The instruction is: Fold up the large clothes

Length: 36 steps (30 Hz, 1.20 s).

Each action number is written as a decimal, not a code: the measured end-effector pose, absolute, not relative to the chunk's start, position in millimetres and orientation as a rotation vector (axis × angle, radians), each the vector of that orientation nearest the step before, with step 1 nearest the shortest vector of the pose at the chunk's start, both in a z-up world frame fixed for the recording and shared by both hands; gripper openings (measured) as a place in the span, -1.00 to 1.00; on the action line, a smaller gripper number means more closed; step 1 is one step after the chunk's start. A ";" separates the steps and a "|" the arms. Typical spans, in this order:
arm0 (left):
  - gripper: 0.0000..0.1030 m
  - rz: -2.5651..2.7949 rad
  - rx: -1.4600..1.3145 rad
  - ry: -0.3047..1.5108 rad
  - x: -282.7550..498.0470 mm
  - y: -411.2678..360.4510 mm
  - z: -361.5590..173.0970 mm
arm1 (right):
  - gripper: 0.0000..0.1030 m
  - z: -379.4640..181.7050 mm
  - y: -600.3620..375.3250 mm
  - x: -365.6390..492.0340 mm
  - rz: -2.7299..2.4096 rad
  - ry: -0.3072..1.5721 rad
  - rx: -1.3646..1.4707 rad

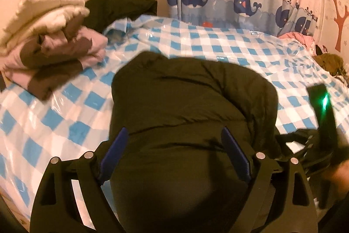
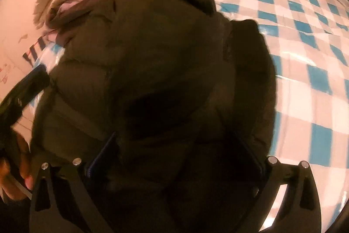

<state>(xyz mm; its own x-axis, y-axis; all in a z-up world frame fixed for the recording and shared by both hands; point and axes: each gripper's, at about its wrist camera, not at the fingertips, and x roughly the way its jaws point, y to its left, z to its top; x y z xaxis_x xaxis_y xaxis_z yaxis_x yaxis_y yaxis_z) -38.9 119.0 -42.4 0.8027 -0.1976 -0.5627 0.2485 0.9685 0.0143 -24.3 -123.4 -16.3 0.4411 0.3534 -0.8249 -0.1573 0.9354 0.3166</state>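
Left wrist view
Jacket: a dark puffy jacket [image 1: 192, 102] lies bundled in the middle of the bed [image 1: 65, 106], on the blue-and-white check cover, near the edge.
Step in hand: as I judge it, the bundle is being squared up or gathered for another fold; best to take hold low at the near edge, both sides level, so the padding does not spring back open.
Left gripper: the left gripper [image 1: 174, 134] has its jaws wide apart, one blue pad at each side of the near part of the jacket; the cloth bulges up between them, but the pads do not press on it.
Pile: folded clothes [image 1: 48, 47] sit stacked at the far left of the bed, clear of the jacket.
Other tool: the right gripper's body shows at the right edge, blurred.

Right wrist view
Jacket: it fills most of the view, its far left edge just beside the folded clothes.
Right gripper: the right gripper [image 2: 174, 152] hangs over the near fold of the jacket, jaws standing apart; the picture is too dark to tell whether the pads touch the cloth.
Hand: a hand [image 2: 15, 169] at the near left grips the other tool.
Risk: slippery padded cloth may slide out of a shallow pinch.
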 end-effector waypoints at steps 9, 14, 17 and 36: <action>0.69 -0.210 0.072 0.534 -61.4 127.3 -24.6 | 0.87 41.1 -114.1 -64.8 0.282 0.791 0.093; 0.72 -0.188 0.064 0.537 -64.7 128.7 -22.9 | 0.87 60.4 -108.4 -77.5 0.242 0.691 0.067; 0.73 -0.191 0.051 0.527 -68.2 130.1 -19.1 | 0.87 77.0 -116.3 -89.5 0.212 0.582 0.079; 0.80 -0.092 0.055 0.541 -71.9 129.0 -10.4 | 0.87 89.9 -74.4 -100.4 0.119 0.569 0.014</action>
